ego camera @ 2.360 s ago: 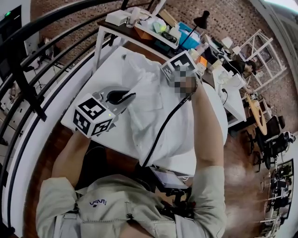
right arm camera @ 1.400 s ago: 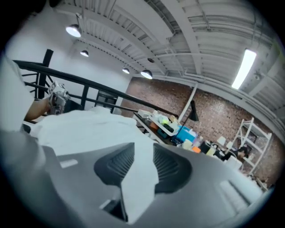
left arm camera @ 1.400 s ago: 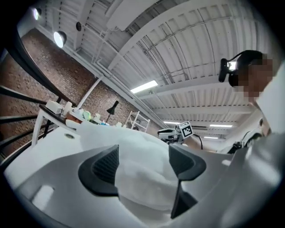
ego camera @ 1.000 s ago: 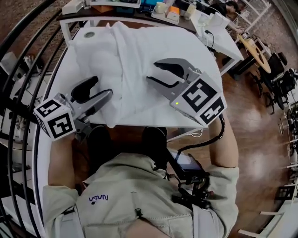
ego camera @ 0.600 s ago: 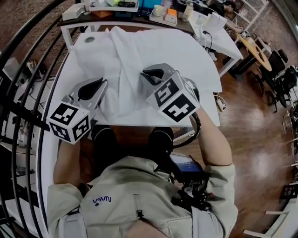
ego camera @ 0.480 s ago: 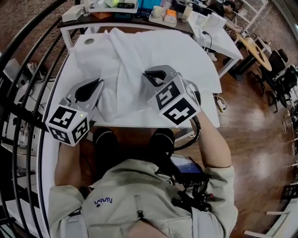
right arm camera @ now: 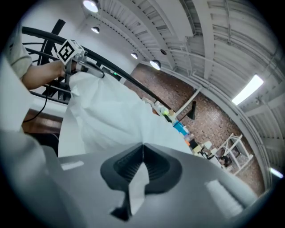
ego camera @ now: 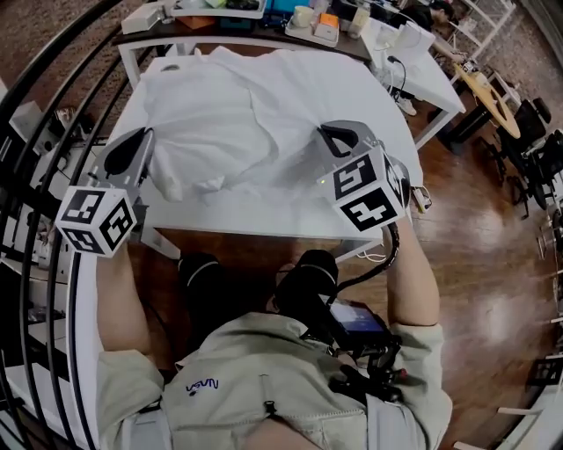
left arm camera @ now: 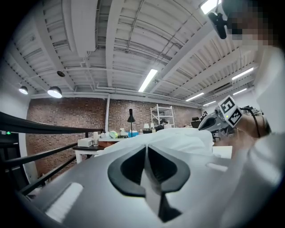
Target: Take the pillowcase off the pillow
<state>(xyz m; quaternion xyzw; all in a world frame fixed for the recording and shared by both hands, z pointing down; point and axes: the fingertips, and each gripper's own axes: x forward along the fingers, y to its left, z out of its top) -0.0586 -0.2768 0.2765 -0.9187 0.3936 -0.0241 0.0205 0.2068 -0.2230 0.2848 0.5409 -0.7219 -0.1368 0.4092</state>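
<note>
The white pillowcase lies spread over the pillow on the white table. My left gripper is at its near left corner, shut on a fold of the cloth. My right gripper is shut on the near right edge. In the left gripper view the jaws meet with white pillowcase fabric pinched between them, and the right gripper shows beyond. In the right gripper view the jaws also clamp a strip of the pillowcase, with the left gripper at the far end. The pillow itself is hidden.
A cluttered dark desk stands behind the table and a white desk at the back right. A black curved railing runs along the left. A black cable hangs from my right gripper down to my waist.
Both grippers went from open above the cloth to shut on its near edge. They then drew apart, left going left and right going right, stretching the pillowcase wider.
</note>
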